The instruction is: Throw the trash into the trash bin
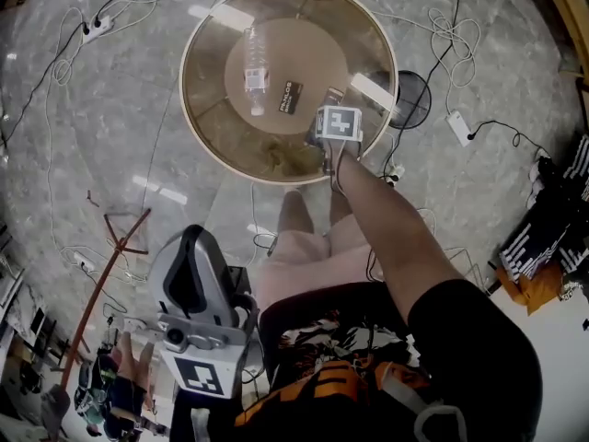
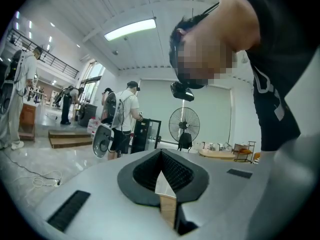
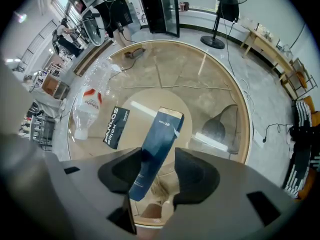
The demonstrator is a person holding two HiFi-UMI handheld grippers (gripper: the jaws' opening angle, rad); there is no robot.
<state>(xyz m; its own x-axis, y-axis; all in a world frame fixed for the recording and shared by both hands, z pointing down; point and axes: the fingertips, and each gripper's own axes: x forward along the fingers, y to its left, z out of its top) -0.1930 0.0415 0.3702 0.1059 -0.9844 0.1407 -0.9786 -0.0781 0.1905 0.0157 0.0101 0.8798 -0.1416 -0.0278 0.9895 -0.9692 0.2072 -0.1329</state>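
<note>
Blue carton (image 3: 162, 129) hangs slantwise between the jaws of the right gripper (image 3: 159, 153), over the open trash bin (image 1: 183, 90) and near the bin's rim on the person's side. The jaws stand apart. A sliver of gap shows between the carton and the pad at the view's right, and whether the other pad touches it is hard to tell. The carton's near end is cut off behind the gripper's body, and its print is too small to read.

In the head view the marker cube and the forearm cover these jaws and nearly all of the carton. On the bin's round floor lie a clear bottle (image 3: 87, 104) and, just beside it, a black packet (image 3: 116, 127). The bin's walls are glossy, so reflections blur where wall meets floor.

The left gripper (image 2: 161, 153) is low by the person's waist, well away from the bin, with its pads pressed together on nothing. Its view shows only the room and a dark shirt.
</note>
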